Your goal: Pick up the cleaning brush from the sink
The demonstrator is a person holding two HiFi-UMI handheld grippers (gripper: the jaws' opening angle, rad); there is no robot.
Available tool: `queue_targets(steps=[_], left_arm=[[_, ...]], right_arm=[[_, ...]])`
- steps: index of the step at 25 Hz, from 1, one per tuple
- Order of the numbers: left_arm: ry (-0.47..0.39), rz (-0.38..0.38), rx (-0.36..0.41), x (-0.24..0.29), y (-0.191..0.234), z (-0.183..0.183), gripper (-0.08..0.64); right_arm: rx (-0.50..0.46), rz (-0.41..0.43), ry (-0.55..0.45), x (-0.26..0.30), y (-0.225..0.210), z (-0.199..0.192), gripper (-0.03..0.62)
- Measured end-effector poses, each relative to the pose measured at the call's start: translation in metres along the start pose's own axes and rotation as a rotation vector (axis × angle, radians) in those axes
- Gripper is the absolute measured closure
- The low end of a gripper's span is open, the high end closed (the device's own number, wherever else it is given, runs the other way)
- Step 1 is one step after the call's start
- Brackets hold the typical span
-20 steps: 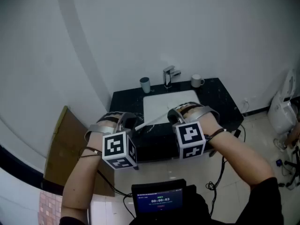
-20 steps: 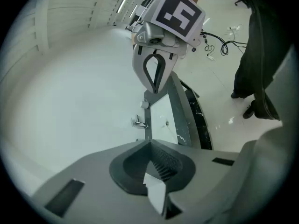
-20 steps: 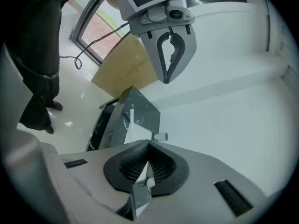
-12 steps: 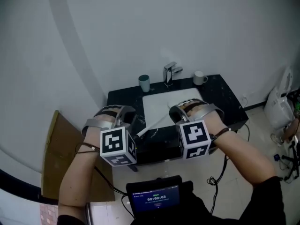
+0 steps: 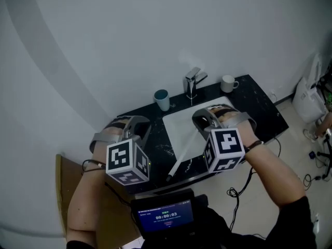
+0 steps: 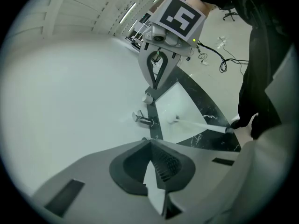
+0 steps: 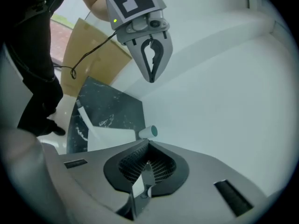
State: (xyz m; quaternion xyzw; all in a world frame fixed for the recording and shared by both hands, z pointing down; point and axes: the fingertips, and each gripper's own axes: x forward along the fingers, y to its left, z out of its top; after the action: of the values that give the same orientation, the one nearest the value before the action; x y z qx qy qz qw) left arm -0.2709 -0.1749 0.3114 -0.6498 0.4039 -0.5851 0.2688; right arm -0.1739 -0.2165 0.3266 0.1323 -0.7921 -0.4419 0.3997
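The cleaning brush [image 5: 181, 157] has a long white handle with a dark end. It lies slanted from the white sink [image 5: 179, 119] out over the black counter's front edge, and its head is hidden from me. It also shows in the left gripper view as the brush [image 6: 203, 124], and in the right gripper view as the brush [image 7: 87, 121]. My left gripper [image 5: 141, 129] hovers shut and empty over the counter left of the sink. My right gripper [image 5: 200, 120] hangs shut and empty over the sink's near right part, just right of the handle and apart from it.
A chrome faucet [image 5: 192, 82] stands behind the sink, with a teal cup [image 5: 162, 99] to its left and a white mug [image 5: 228, 83] to its right. A screen [image 5: 163, 215] sits below at my chest. Brown cardboard [image 5: 60, 201] leans at the left, and cables [image 5: 244, 188] trail on the floor.
The head view has tilted and drawn nearer, so the counter now sits slanted. Both grippers stay shut and empty. The brush lies where it was.
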Motion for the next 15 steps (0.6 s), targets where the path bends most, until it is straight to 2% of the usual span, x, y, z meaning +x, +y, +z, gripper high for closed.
queue_targets(steps=[3, 6, 9, 13, 15], left_arm=[[-0.039, -0.011, 0.031, 0.019, 0.013, -0.026, 0.548], [-0.119, -0.044, 0.051, 0.035, 0.022, -0.043, 0.548], [-0.197, -0.071, 0.064, 0.050, 0.029, -0.068, 0.548], [-0.329, -0.108, -0.064, 0.066, 0.046, -0.098, 0.548], [-0.346, -0.097, -0.103, 0.085, 0.050, -0.109, 0.548]], right_arm=[[0.081, -0.007, 0.031, 0.026, -0.005, 0.009, 0.588], [0.123, 0.000, 0.114, 0.053, -0.004, 0.015, 0.588], [0.225, -0.020, 0.177, 0.084, -0.010, 0.026, 0.588], [0.443, -0.063, 0.264, 0.136, -0.014, 0.027, 0.588], [0.628, -0.078, 0.321, 0.164, -0.003, 0.010, 0.588]])
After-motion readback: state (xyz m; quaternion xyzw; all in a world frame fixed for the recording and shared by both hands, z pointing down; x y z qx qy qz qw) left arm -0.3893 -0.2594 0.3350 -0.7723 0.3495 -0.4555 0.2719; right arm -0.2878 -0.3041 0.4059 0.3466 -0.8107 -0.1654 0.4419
